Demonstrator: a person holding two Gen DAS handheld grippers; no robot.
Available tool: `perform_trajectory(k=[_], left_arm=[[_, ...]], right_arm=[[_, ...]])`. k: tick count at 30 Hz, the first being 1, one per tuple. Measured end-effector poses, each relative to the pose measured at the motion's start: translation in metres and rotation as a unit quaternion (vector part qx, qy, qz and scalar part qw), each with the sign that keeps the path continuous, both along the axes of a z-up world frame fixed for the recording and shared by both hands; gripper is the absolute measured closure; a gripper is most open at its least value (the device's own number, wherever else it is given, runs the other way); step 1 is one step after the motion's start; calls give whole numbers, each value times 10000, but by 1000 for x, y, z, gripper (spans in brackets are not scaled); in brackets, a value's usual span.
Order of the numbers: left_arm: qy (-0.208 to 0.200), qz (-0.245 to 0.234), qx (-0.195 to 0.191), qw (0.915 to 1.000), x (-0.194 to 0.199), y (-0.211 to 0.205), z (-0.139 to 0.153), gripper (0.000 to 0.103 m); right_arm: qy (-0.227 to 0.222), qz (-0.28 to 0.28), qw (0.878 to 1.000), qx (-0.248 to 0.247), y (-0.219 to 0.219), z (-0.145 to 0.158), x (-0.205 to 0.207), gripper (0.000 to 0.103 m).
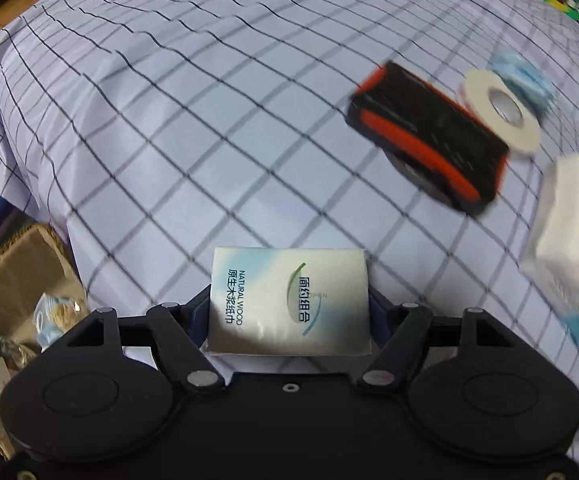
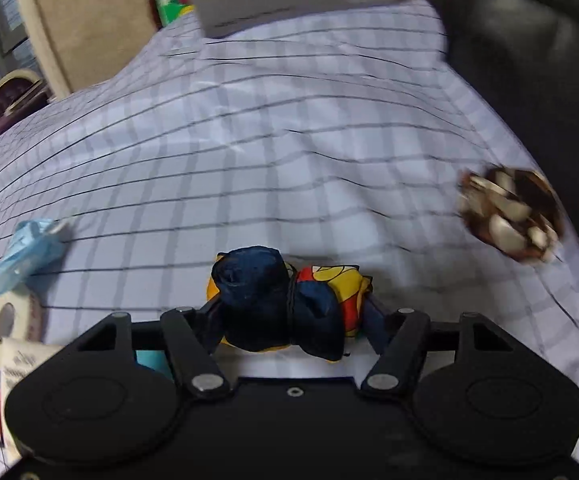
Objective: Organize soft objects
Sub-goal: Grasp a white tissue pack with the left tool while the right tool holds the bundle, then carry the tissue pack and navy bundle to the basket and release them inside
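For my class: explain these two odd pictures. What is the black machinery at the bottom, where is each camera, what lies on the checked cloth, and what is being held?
Each picture comes from a camera on a hand-held gripper, looking forward along its jaws; a person carries one in each hand. The left gripper holds a tissue pack. On the checked cloth beyond lie a black and orange box, a tape roll and a white packet. The right gripper holds a bundled dark blue and yellow cloth; a blurred brown and white object lies to the right.

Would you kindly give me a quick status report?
Left tool gripping tissue pack. Right tool around rolled cloth bundle. Checked cloth ahead, nothing blocking.
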State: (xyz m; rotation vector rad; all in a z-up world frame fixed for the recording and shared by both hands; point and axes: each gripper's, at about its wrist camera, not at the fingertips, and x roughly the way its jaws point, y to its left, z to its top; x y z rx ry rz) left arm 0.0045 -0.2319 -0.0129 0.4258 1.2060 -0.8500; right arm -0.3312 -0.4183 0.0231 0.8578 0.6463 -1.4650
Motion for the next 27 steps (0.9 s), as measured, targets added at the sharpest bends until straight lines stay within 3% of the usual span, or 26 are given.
perform_trajectory(k=[6, 15, 20, 23, 25, 27], left_arm=[[14, 42, -139, 9999, -17, 26, 2, 34], [120, 842, -274, 9960, -2, 101, 10, 34], [90, 1324, -279, 9908, 15, 137, 6, 34], [27, 1424, -271, 9894, 18, 147, 3, 34], [23, 1458, -259, 9890, 19, 149, 1, 34], [69, 1439, -277, 9892, 19, 152, -1, 34]], right_arm=[[-182, -8, 9991, 391, 31, 7, -39, 38], [-531, 813, 9924, 750, 94, 23, -21, 50], [71, 1017, 9932, 556, 109, 21, 9, 51], [127, 949, 9934, 626, 104, 13, 9, 42], [145, 882, 9939, 643, 99, 9, 9, 27], [209, 872, 9939, 645, 97, 6, 10, 23]])
